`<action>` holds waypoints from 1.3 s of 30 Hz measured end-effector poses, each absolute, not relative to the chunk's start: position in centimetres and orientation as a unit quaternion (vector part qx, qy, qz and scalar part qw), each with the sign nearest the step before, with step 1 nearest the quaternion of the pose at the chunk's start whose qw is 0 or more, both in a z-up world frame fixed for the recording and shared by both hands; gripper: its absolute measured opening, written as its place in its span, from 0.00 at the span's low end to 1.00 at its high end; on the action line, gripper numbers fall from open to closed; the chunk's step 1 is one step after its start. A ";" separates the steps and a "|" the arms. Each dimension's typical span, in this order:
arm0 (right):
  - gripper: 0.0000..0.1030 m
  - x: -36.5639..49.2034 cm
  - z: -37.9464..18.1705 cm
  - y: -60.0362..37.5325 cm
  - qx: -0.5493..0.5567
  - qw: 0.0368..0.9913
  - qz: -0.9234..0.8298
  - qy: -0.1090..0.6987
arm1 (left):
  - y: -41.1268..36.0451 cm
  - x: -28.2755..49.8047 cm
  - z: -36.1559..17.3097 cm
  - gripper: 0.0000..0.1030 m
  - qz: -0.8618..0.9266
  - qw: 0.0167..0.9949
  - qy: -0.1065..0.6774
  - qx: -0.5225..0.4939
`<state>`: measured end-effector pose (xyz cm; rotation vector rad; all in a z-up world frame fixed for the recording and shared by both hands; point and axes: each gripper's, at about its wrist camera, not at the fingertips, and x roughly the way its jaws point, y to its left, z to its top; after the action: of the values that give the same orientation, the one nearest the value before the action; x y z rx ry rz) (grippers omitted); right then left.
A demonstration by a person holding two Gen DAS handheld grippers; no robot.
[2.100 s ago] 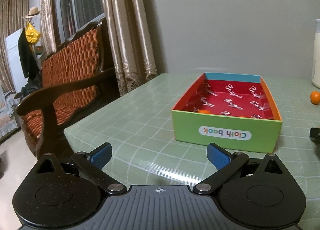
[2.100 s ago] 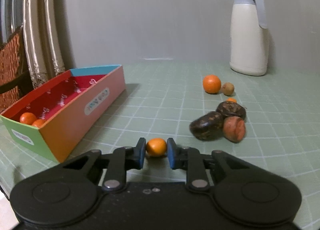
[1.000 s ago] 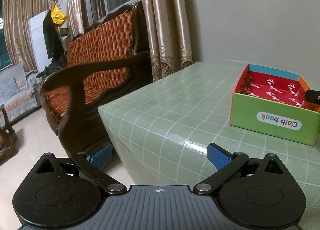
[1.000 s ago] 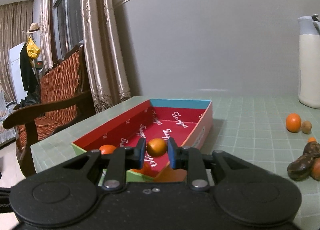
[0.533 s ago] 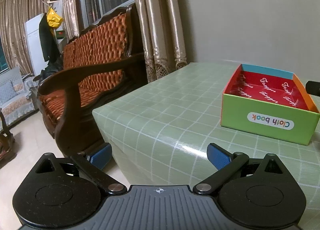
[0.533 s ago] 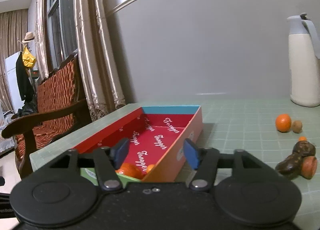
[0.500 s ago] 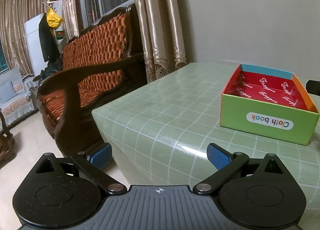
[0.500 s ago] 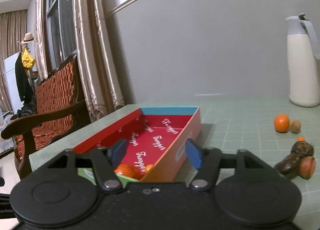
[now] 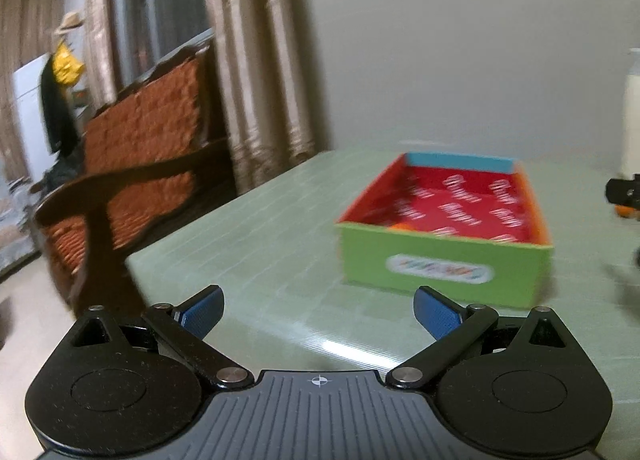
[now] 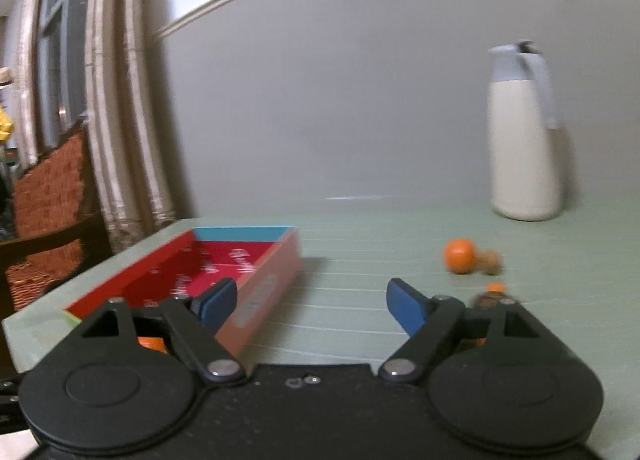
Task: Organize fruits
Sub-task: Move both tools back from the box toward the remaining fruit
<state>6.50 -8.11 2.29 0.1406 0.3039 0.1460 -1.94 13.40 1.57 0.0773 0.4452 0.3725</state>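
Note:
The cardboard box (image 9: 440,272) has a green front and a red lining, and a small orange fruit (image 9: 400,226) shows just over its front wall. My left gripper (image 9: 319,310) is open and empty, short of the box and to its left. My right gripper (image 10: 310,304) hangs beside the box's right wall (image 10: 264,300); its jaws are opening with nothing between them. An orange fruit (image 10: 150,342) lies in the box's near end. On the table to the right lie an orange (image 10: 459,255), a small brown fruit (image 10: 491,260), a tiny orange one (image 10: 495,287) and a dark fruit (image 10: 486,302), half hidden by my finger.
A cream thermos jug (image 10: 524,148) stands at the back right against the grey wall. The green checked tablecloth (image 9: 260,244) ends at the left, where a wooden sofa (image 9: 132,164) with orange cushions stands beside curtains (image 9: 256,72). Both views are motion-blurred.
My right gripper opened and let the small orange fruit go over the box, then swung right. The left view has turned so the box sits nearer the middle.

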 end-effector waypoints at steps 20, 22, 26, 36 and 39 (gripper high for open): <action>0.85 1.8 2.1 -23.2 0.104 0.972 -0.144 0.155 | -1.1 0.7 1.2 0.97 0.010 0.973 0.208 0.100; 0.86 1.3 2.0 -24.2 0.106 0.970 -0.156 0.156 | -2.2 0.8 1.0 0.97 -0.001 0.972 0.210 0.107; 0.86 0.5 1.6 -25.7 0.105 0.966 -0.176 0.157 | -3.8 1.2 0.8 0.97 -0.024 0.971 0.211 0.112; 0.87 -1.0 0.9 -28.0 0.103 0.962 -0.199 0.159 | -7.4 2.7 0.8 0.97 -0.076 0.967 0.209 0.121; 0.87 -1.4 0.7 -28.7 0.105 0.960 -0.205 0.160 | -8.1 3.2 0.7 0.97 -0.086 0.967 0.210 0.116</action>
<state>-1.42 -28.69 0.71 0.2119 0.3248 -0.4156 3.24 -8.08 0.72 0.2342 0.4255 -0.1733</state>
